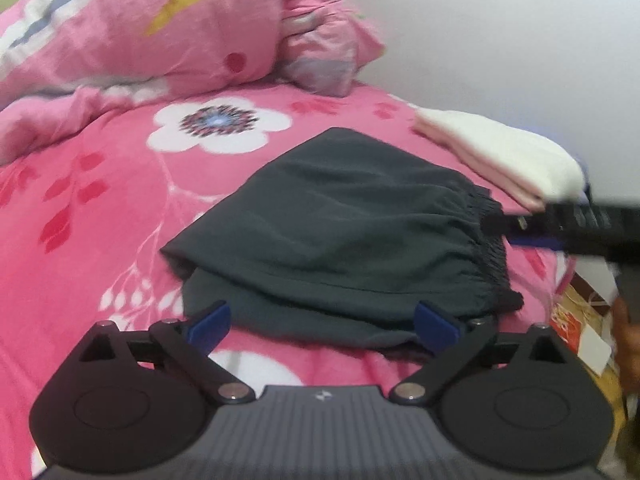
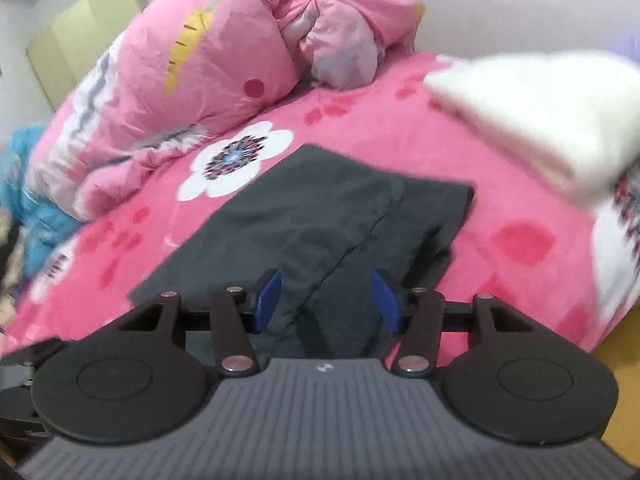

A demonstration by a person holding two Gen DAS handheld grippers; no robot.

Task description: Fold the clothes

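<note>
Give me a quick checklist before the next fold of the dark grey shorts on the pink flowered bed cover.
1. Left gripper released: ok, its blue pads stand wide apart, no cloth between them.
2. Right gripper released: ok, jaws apart, nothing pinched.
3. Dark grey shorts folded over: ok, one layer lies doubled on another.
4. Layers aligned: not ok, the lower layer sticks out at the near edge.
5. Folded white cloth clear of the shorts: ok, apart.
6. Pink flowered bed cover smooth beneath: cannot tell.

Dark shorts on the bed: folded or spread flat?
Folded. The dark shorts lie doubled on the pink bedspread, the upper layer overlapping a lower one.
</note>
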